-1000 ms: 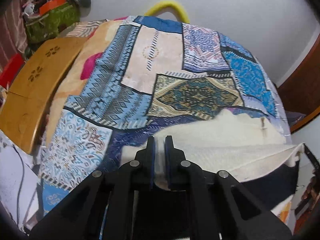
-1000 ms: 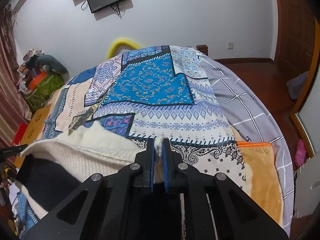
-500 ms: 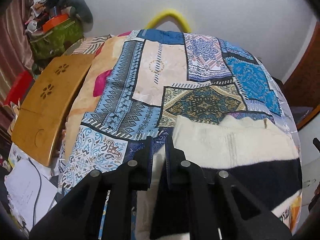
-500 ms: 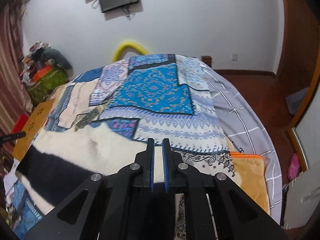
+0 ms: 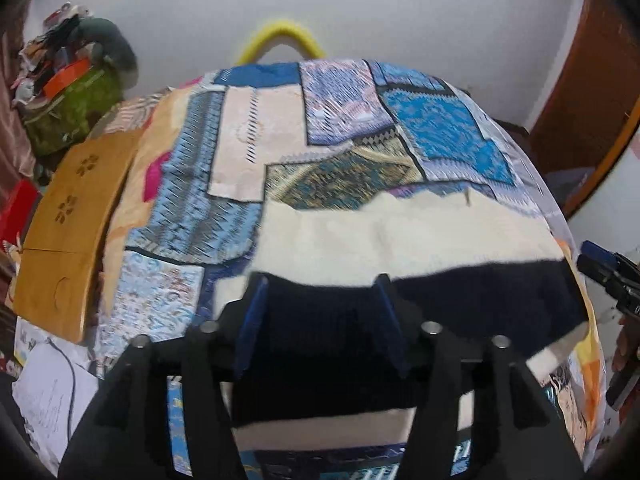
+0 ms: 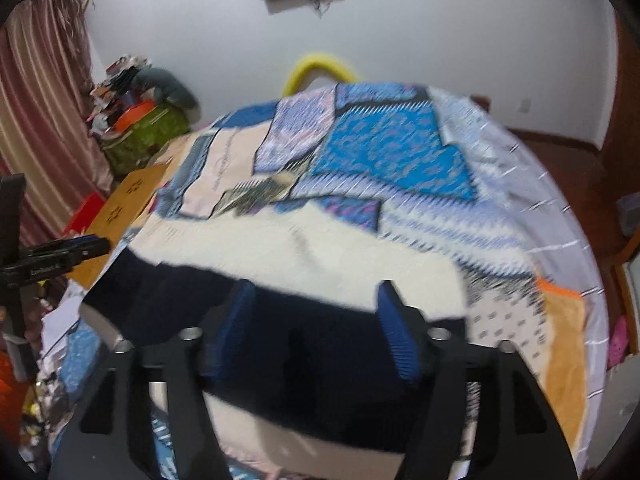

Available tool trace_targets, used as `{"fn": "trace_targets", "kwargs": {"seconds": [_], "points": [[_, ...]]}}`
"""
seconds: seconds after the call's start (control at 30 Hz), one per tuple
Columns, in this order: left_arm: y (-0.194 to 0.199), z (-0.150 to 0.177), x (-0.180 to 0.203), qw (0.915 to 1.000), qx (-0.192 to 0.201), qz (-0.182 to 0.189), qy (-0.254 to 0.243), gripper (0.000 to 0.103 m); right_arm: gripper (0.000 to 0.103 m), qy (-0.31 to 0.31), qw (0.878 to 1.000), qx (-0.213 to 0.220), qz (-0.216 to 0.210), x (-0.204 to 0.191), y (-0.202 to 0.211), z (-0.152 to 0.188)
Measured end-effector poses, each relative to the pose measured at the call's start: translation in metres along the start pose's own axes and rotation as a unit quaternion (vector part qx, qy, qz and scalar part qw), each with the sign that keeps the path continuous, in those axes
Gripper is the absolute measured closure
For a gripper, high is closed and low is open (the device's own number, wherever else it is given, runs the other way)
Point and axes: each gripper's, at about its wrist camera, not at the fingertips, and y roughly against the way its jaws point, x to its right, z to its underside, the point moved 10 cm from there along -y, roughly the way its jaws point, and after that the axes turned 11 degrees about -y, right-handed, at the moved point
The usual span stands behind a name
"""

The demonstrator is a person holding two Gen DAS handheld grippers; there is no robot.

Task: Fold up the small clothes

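Step in hand: I judge this to be the release after laying one fold of the sweater [image 5: 400,240] flat on the bed [image 5: 240,168].
Left tool [image 5: 320,282]: its jaws have just been opening and now stand apart; nothing is pinched between them, the dark band of the sweater only shows behind the gap.
Right tool [image 6: 314,290]: the same, jaws just opened, released, with the sweater lying beneath and beyond the fingers, not between the pads.
Where the sweater lies: spread across the near part of the patchwork bedspread [image 6: 392,148], cream half farther from me, dark band nearer, a cream strip at the closest edge.
Sweater relative to tools: my left tool is over its left portion, my right tool over its right portion; each sees the other at the far side of the cloth.
Doing it well: I should lift both tools clear straight away from the cloth so no pad drags the edge, then check that the fold line runs even before taking the next pair of corners.
Unclear: both views are blurred, so small wrinkles cannot be judged.
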Motion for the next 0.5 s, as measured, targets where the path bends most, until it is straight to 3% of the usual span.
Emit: {"fn": "trace_targets", "kwargs": {"seconds": [0.1, 0.27, 0.43, 0.5], "points": [[-0.013, 0.004, 0.013, 0.9998, -0.012, 0.015, -0.001, 0.036, 0.028, 0.007, 1.000, -0.017, -0.006, -0.011, -0.011, 0.013], [-0.037, 0.013, 0.032, 0.9985, -0.042, 0.035, -0.006, 0.036, 0.027, 0.004, 0.999, -0.050, -0.010, -0.017, -0.029, 0.030], [-0.054, 0.024, 0.035, 0.9976, -0.061, 0.026, -0.017, 0.034, 0.025, -0.032, 0.997, -0.062, 0.015, 0.009, -0.044, 0.037], [-0.056, 0.026, 0.031, 0.9979, -0.058, 0.022, -0.017, 0.028, 0.025, -0.047, 0.997, -0.056, 0.019, 0.022, -0.044, 0.037]]}}
